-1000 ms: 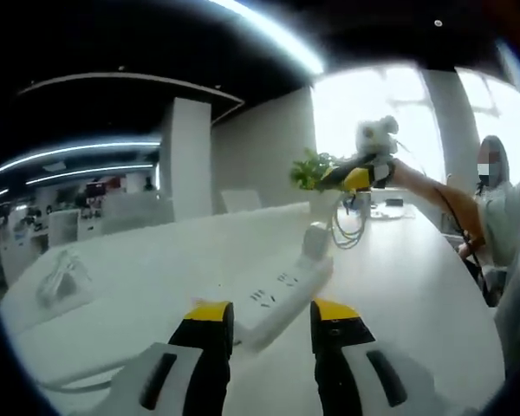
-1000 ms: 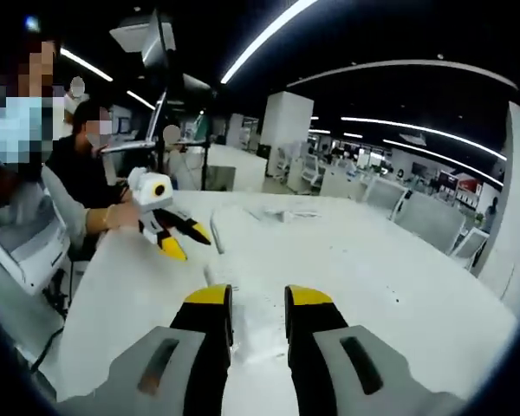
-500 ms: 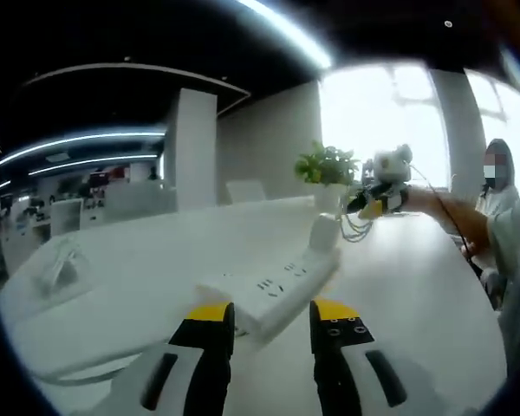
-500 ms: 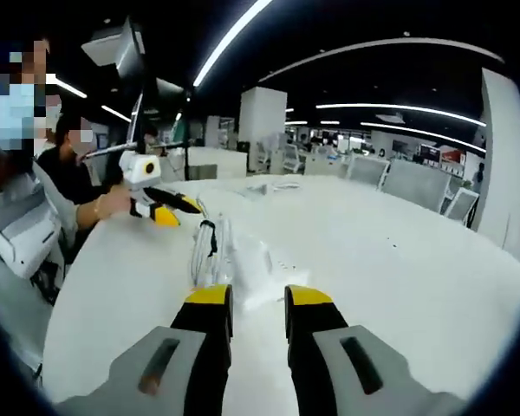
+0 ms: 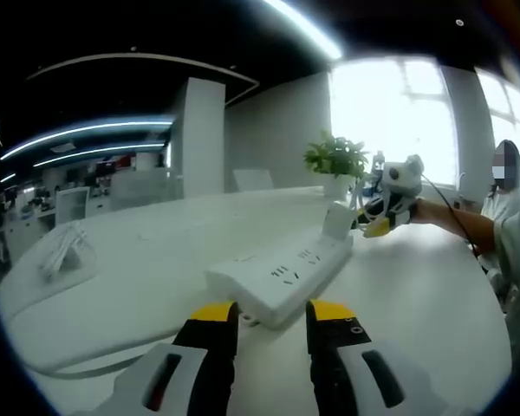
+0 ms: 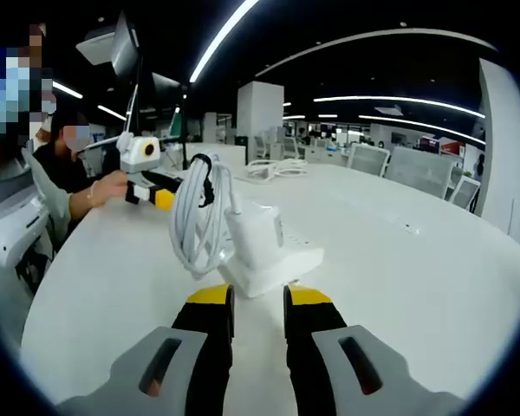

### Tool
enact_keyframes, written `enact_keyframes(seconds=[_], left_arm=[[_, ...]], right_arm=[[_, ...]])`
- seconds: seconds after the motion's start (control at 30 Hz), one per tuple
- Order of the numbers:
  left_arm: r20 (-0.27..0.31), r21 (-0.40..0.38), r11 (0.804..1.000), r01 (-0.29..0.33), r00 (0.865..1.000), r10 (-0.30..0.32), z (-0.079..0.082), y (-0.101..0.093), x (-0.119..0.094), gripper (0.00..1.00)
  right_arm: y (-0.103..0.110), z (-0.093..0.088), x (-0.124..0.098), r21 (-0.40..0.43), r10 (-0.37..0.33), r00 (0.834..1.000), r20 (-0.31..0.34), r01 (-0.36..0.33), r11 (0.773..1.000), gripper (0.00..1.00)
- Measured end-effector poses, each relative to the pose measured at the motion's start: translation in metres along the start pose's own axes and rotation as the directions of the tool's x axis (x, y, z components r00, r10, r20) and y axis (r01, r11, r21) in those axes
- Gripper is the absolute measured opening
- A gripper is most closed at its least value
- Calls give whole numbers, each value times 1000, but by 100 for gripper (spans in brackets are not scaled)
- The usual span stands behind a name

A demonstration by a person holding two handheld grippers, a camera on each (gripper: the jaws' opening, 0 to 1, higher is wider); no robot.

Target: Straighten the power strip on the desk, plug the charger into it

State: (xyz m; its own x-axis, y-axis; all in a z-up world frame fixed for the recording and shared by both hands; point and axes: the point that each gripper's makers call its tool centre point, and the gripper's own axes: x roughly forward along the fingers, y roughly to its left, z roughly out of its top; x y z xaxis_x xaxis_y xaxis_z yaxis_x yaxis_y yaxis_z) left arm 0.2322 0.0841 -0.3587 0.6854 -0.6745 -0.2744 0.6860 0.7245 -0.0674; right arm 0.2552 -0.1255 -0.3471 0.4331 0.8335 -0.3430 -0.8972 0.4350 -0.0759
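Your left gripper (image 5: 265, 314), jaws apart, faces the white power strip (image 5: 282, 276); your right gripper (image 6: 256, 297), jaws apart, faces the charger (image 6: 256, 238). No writing is legible.

Open-plan office: long white desk (image 5: 139, 260); white pillar (image 5: 199, 134); bright windows (image 5: 394, 121); potted plant (image 5: 336, 160); ceiling strip lights (image 6: 225, 39); rows of grey chairs (image 6: 412, 182); dark ceiling.
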Motion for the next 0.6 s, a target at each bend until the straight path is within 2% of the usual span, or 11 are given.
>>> enact_keyframes(seconds=[0.47, 0.6], left_arm=[[-44, 14, 1000, 9, 999, -8, -7, 1, 9, 29], [-34, 16, 1000, 10, 999, -9, -4, 1, 11, 28]], right_arm=[[9, -5, 18, -21, -20, 1000, -12, 19, 1000, 20], [7, -6, 21, -22, -32, 999, -9, 32, 999, 18]])
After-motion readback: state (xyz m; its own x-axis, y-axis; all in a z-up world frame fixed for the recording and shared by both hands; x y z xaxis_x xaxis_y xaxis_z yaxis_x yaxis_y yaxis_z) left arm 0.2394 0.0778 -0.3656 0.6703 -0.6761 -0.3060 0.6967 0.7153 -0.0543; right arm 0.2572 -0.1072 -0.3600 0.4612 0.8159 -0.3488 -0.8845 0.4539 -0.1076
